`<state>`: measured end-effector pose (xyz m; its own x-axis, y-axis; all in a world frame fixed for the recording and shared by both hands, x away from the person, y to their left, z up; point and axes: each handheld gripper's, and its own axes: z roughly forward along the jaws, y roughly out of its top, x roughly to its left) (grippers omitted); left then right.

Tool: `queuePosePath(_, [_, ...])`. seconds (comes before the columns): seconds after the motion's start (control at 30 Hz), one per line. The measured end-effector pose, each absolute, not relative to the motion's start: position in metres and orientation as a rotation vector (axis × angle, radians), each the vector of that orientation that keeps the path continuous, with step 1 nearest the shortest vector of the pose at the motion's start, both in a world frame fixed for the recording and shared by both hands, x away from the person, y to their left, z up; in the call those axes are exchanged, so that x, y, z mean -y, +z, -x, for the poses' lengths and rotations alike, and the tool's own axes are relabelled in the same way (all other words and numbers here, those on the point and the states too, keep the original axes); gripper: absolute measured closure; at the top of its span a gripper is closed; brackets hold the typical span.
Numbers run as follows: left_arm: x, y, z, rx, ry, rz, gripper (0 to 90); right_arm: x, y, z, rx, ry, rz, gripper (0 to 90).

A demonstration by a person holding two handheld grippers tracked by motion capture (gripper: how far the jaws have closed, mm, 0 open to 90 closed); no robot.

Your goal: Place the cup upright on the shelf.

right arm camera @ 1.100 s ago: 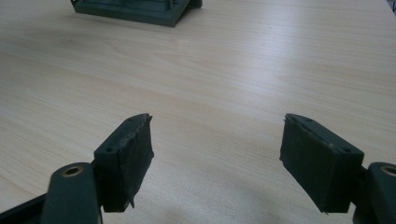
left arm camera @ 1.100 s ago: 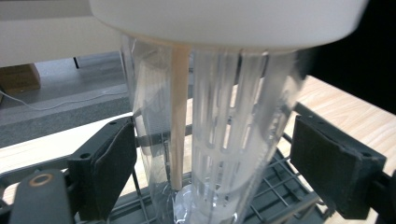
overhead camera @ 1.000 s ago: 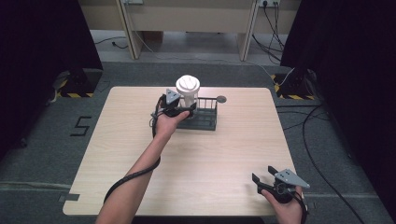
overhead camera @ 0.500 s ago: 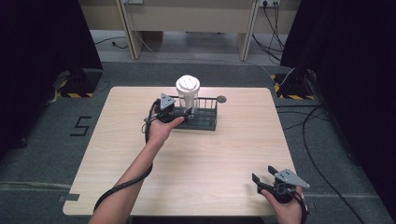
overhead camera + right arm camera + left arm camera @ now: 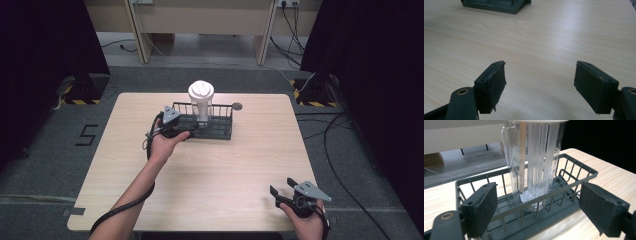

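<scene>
At the bottom right of the high view, my right gripper (image 5: 292, 195) idles near the table's (image 5: 240, 165) front edge, jaws apart over bare wood; in the right gripper view its pads (image 5: 495, 80) frame nothing but woodgrain, with a corner of the dark wire basket (image 5: 499, 3) at the top of the frame. Farther up, at centre left, my left gripper (image 5: 181, 127) sits against the left end of the wire basket (image 5: 212, 125), jaws spread wide and clamped on nothing. The left gripper view puts its pads (image 5: 484, 206) on either side of the basket's (image 5: 574, 170) near end, the left pad overlapping the rail, though I cannot tell whether it touches. Inside the basket stands a tall clear plastic tumbler (image 5: 536, 165), upright, with a pale wooden stick (image 5: 522, 157) in it and a white lid (image 5: 201, 90), seen from above in the upper middle of the frame. As I judge it, the tumbler is seated in the basket, so that part looks done; what remains is either closing on the basket to move it or backing the hand away. Against the frames a second and half a second ago, my left gripper has slid leftward from beside the tumbler toward the basket's end, while basket, tumbler and right gripper sit where they were.
</scene>
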<state>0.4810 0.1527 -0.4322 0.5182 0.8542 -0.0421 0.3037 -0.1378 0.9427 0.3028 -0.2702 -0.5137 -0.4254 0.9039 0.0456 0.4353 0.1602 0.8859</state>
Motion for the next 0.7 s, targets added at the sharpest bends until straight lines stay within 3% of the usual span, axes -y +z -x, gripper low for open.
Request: queuePosePath(0.7, [-0.18,-0.437,-0.443,-0.966,0.658,-1.71,15.2,0.27,-0.514,-0.303,-1.933,1.211,-1.27,25.7])
